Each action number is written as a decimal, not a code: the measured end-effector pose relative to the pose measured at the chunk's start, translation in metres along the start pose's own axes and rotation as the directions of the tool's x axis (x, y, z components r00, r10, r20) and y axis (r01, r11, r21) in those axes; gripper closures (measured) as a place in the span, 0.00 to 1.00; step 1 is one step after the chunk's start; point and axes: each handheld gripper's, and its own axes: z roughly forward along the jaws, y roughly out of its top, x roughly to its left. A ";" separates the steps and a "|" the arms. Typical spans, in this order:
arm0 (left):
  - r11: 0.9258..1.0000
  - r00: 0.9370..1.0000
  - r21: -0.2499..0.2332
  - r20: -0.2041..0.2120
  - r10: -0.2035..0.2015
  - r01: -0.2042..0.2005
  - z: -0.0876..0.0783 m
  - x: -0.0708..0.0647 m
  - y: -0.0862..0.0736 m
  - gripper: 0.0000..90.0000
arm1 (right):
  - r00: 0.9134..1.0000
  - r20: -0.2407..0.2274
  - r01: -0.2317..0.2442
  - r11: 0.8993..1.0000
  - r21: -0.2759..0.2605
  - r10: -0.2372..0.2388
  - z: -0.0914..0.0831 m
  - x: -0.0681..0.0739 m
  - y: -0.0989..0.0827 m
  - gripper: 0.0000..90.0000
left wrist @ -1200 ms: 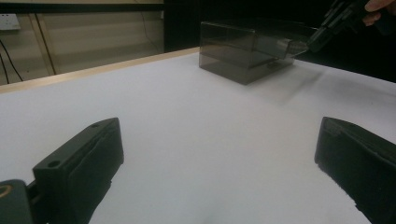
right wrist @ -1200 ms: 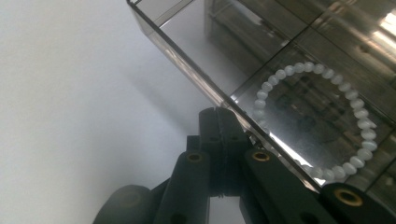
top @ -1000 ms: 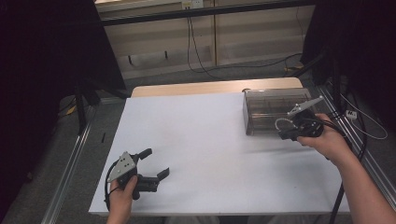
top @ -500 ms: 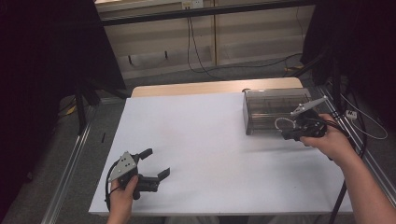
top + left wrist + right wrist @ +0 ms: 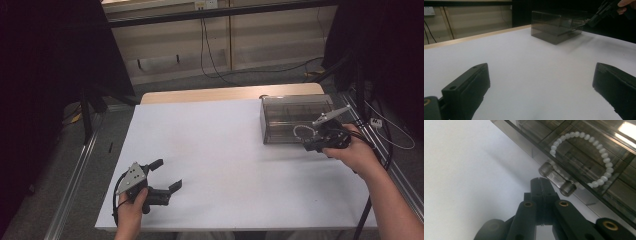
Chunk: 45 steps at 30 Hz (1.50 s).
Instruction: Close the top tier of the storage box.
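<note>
Near the desk's (image 5: 225, 150) far right corner stands a smoky clear plastic box (image 5: 295, 117) with no readable writing; a white bead bracelet (image 5: 584, 157) lies inside it. Right gripper (image 5: 311, 146), jaws pressed together on nothing, has its tips just beside the box's small handle (image 5: 557, 180), slightly closer to the box than a second ago. Left gripper (image 5: 167, 175) rests by the near left edge as before, jaws wide apart and empty. Between the two grippers the white surface is bare.
</note>
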 end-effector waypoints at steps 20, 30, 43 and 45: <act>1.000 1.000 0.003 0.002 0.001 -0.001 0.001 0.000 0.000 0.02 | 1.000 0.026 -0.011 1.000 -0.007 0.011 0.001 -0.008 0.006 1.00; 1.000 1.000 0.003 0.001 -0.001 0.001 0.001 0.000 0.000 0.02 | 0.999 0.039 -0.021 1.000 -0.011 0.021 0.003 -0.012 0.009 1.00; 1.000 1.000 0.002 0.002 -0.003 0.003 0.001 0.000 -0.001 0.02 | 0.998 0.054 -0.029 0.999 -0.022 0.030 0.001 -0.015 0.016 1.00; 1.000 1.000 0.001 0.002 -0.002 0.002 0.001 0.000 -0.001 0.02 | 0.998 0.053 -0.025 1.000 -0.019 0.026 0.002 -0.014 0.017 1.00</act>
